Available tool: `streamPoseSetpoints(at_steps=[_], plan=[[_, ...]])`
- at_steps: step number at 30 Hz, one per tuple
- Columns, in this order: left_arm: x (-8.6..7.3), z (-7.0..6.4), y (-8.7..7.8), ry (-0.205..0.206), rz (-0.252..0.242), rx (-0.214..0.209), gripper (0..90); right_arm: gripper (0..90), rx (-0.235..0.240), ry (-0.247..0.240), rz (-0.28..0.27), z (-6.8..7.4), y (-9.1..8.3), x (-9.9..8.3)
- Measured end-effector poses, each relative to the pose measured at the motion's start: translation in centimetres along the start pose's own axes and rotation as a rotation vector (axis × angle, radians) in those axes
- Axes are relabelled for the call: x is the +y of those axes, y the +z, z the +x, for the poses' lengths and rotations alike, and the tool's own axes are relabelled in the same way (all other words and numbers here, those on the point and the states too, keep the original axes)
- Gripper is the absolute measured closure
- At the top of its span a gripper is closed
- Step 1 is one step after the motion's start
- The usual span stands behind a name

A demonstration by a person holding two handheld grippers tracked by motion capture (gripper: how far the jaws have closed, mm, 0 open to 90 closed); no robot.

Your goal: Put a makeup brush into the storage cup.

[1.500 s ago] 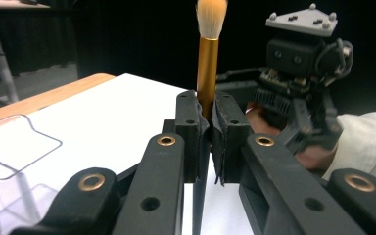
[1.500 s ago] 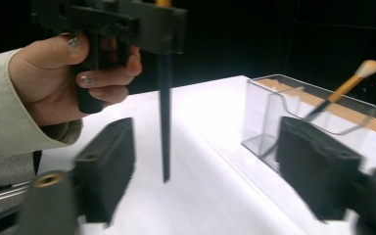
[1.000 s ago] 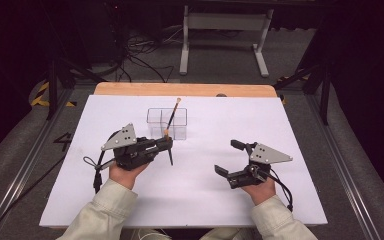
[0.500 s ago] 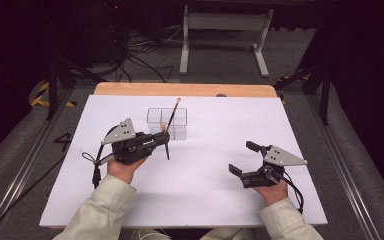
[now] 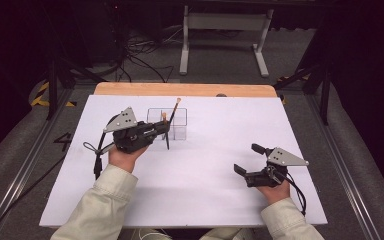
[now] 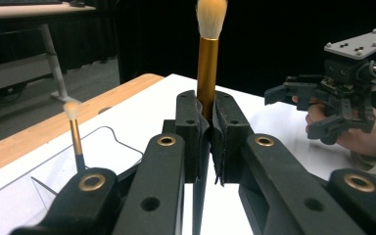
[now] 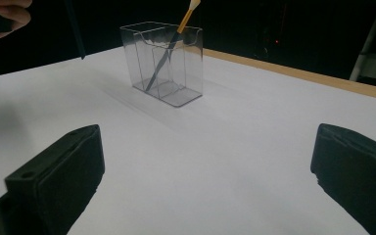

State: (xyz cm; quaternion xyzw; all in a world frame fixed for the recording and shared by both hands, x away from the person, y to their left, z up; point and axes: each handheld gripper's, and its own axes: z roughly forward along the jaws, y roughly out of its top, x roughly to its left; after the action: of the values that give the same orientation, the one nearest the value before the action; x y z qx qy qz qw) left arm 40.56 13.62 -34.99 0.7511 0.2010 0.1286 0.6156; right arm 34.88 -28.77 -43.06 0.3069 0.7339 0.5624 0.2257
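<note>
While clamped upright in the left gripper [image 6: 205, 142]: gold-ferruled makeup brush [image 6: 207, 68], pale fluffy tip.

The brush [image 6: 207, 58] clamped in the left tool [image 6: 205, 122] has a glossy, gold-toned metallic ferrule, a soft pale tuft of bristles and a dark, smooth handle. The tool's jaws are matt black plastic with rubbery-looking pads and brass-coloured rivets. The organiser [image 7: 169, 63] is clear, glossy plastic with sharp reflections along its edges; the second brush [image 7: 169, 49] inside it shows the same gold ferrule. The tabletop [image 5: 220, 150] is covered by a matt white sheet, smooth like paper, with bare light wood along the far edge. The right tool [image 5: 252, 162] carries a dull grey metal plate. The sleeve [image 5: 97, 205] is pale woven cloth.
</note>
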Motion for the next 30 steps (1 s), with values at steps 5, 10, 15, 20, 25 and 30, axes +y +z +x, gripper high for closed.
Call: streamPoseSetpoints(at_steps=[5,10,15,20,25,30], plan=[[0.7,0.4,0.3,0.015,-0.001,0.013,82.9,0.0,-0.002,0.005,0.036,0.0,0.3,-0.7],[1.2,1.0,0.6,0.015,0.008,0.029,82.9,0.0,-0.01,0.004,0.017,0.0,0.2,-1.1],[1.9,1.7,0.7,0.018,0.009,0.043,82.9,0.0,-0.022,0.012,0.007,-0.2,0.2,-1.3],[2.5,2.3,0.9,0.015,0.004,0.052,82.9,0.0,-0.03,0.009,0.008,-0.3,0.2,-1.5],[3.0,2.9,1.1,0.021,0.011,0.069,82.9,0.0,-0.032,0.017,0.008,-0.3,0.2,-1.5],[3.3,3.4,1.4,0.016,0.012,0.083,82.8,0.0,-0.025,0.027,0.011,-0.4,0.3,-1.6]])
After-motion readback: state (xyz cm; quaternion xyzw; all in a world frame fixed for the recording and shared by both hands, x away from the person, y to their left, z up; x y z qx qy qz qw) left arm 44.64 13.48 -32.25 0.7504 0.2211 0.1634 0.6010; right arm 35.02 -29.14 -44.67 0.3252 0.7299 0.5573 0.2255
